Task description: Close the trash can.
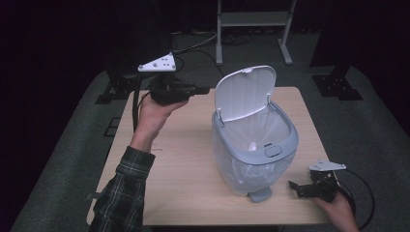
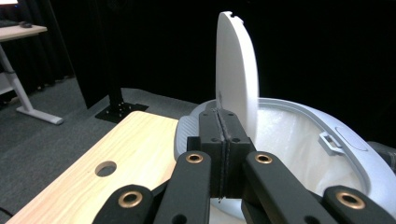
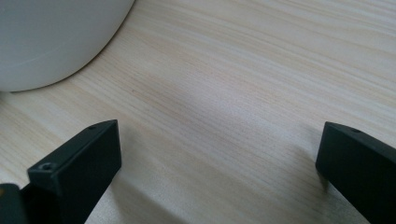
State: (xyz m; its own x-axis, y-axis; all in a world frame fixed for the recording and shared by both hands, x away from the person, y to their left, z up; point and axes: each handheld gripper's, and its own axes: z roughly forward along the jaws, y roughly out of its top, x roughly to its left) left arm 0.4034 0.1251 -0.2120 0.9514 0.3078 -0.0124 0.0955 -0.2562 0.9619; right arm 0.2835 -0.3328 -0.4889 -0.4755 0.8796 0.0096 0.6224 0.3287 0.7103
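Right tongs (image 1: 296, 188) rest spread on the surface (image 1: 183, 164), beside the bin (image 1: 254, 150). Left tongs (image 2: 223, 140), pressed together on nothing, hover by its raised lid (image 2: 236, 74). Light, stiff plastic, likely slippery and easy to tip; best taken by the rim or lid edge. Inside sits a thin white liner (image 1: 263, 126), with nothing else that I can make out.
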